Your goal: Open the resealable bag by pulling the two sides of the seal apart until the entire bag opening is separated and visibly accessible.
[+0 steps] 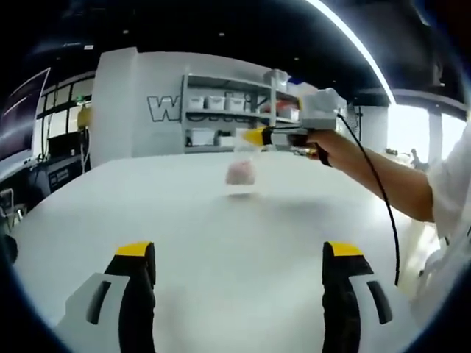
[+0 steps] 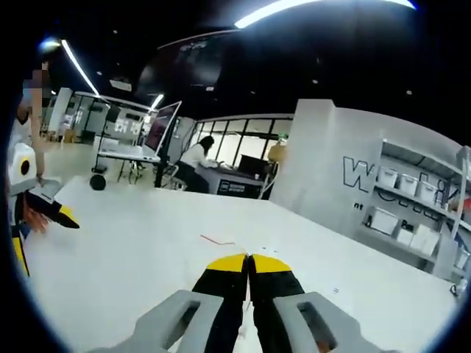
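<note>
A small clear resealable bag (image 1: pixel 241 173) with something pinkish inside hangs upright over the white table (image 1: pixel 184 220), its bottom at or just above the surface. The right gripper (image 1: pixel 255 137), held by a person's hand, reaches in from the right and is shut on the bag's top edge. In the right gripper view that gripper (image 2: pixel 249 263) shows its yellow-tipped jaws pressed together, and the bag is hidden below them. My left gripper (image 1: pixel 239 251) stays low and well short of the bag, wide open with nothing between its fingers. Its yellow tip (image 2: pixel 65 218) appears at the left edge.
A shelf unit (image 1: pixel 228 110) with white bins stands behind the table's far edge, beside a white lettered wall. A black cable (image 1: pixel 383 198) trails from the right gripper along the person's arm. A seated person (image 2: pixel 195 158) and a monitor cart (image 2: pixel 158 136) are beyond the table. A thin red scrap (image 2: pixel 217 240) lies on the tabletop.
</note>
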The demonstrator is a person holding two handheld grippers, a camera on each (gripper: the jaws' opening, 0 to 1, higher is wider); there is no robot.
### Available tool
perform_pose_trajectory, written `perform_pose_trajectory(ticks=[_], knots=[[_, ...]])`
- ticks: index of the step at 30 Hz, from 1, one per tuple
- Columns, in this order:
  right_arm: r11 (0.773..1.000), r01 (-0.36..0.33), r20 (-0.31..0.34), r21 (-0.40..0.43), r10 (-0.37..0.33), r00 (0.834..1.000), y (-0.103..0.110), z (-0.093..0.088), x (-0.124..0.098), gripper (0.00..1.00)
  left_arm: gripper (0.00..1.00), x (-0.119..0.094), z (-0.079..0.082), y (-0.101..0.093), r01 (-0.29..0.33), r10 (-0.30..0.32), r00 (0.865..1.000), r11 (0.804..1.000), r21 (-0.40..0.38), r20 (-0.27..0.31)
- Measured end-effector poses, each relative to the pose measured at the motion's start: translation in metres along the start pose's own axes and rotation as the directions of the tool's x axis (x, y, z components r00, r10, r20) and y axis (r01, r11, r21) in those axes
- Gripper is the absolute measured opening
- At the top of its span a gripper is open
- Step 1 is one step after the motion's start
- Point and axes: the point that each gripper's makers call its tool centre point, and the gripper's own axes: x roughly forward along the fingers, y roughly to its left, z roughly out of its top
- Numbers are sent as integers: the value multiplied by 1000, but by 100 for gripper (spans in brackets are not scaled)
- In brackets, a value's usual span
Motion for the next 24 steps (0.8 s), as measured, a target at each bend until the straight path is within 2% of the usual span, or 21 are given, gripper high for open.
perform_pose_trajectory(ticks=[24], knots=[[997, 27, -30, 71, -25, 999, -46, -17, 45, 0, 90, 1, -5, 4, 1, -2, 1000, 1000, -23, -20]])
